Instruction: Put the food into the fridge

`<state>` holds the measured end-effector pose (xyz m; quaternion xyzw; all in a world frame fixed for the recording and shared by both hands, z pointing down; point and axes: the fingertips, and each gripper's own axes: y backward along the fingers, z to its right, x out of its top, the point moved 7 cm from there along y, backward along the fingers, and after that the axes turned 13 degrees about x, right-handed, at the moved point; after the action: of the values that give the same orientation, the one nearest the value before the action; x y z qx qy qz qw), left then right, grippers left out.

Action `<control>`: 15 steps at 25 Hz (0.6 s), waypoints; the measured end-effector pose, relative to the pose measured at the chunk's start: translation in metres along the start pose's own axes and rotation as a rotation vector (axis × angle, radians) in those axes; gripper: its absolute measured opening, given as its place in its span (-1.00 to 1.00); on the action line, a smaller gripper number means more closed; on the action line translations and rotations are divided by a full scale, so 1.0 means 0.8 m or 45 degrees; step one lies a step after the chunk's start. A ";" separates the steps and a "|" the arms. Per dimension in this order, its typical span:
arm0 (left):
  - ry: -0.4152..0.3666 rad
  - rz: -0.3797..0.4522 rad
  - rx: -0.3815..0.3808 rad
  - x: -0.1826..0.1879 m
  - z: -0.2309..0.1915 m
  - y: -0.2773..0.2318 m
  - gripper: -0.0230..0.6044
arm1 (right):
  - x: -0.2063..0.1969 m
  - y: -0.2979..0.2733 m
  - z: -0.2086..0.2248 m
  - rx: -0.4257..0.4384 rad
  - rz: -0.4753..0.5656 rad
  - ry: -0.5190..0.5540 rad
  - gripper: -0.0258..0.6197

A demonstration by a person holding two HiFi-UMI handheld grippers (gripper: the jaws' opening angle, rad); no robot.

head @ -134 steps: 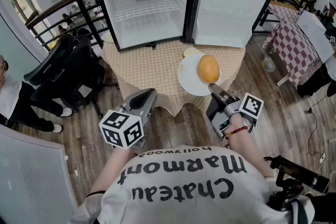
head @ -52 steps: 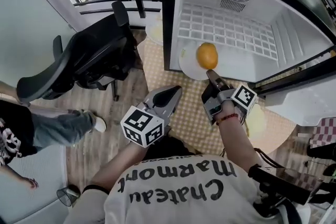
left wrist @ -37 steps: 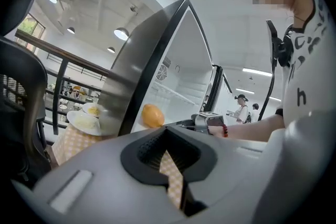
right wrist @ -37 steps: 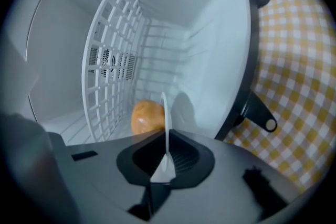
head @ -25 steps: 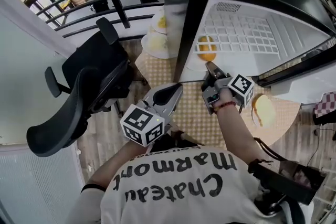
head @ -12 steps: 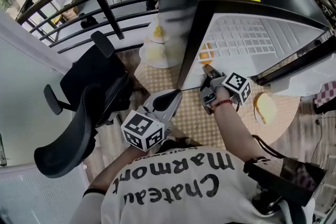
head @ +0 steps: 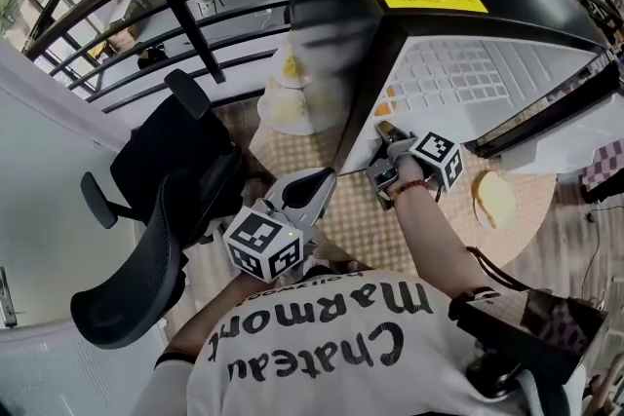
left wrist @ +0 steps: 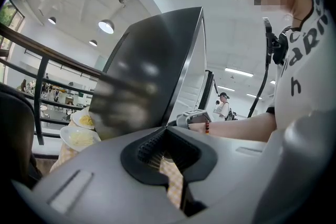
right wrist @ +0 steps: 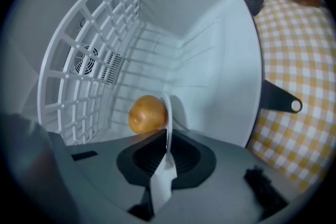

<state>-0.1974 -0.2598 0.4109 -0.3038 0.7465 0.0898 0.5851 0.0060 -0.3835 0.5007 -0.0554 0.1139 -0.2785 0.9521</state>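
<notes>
- Fingers [right wrist: 143, 153] of the right gripper [right wrist: 166, 147] clamp the rim of a white plate [right wrist: 167, 110] bearing a round orange food [right wrist: 146, 114], inside the open fridge [right wrist: 215, 55] below its wire shelf [right wrist: 94, 39]; it appears not yet released.
- The left gripper [left wrist: 164, 152] waits over the checked worktop [head: 356, 219], fingers [left wrist: 149, 145] closed on nothing.
- Likely left to load: a bread piece [head: 492, 198] and two dishes of yellow food [head: 290, 104], outside the fridge.
</notes>
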 end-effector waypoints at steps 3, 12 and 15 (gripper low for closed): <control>0.001 -0.003 -0.005 0.001 -0.003 0.000 -0.91 | -0.001 -0.003 0.000 -0.032 0.013 -0.027 -0.85; 0.013 0.009 -0.043 0.004 -0.008 -0.002 -0.90 | 0.001 -0.006 -0.001 -0.137 0.050 -0.084 -0.85; 0.013 0.014 -0.042 0.005 -0.011 0.002 -0.90 | -0.001 -0.007 -0.006 -0.147 0.070 -0.075 -0.85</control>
<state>-0.2062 -0.2639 0.4091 -0.3098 0.7495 0.1038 0.5758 0.0013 -0.3880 0.4970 -0.1153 0.1032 -0.2435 0.9575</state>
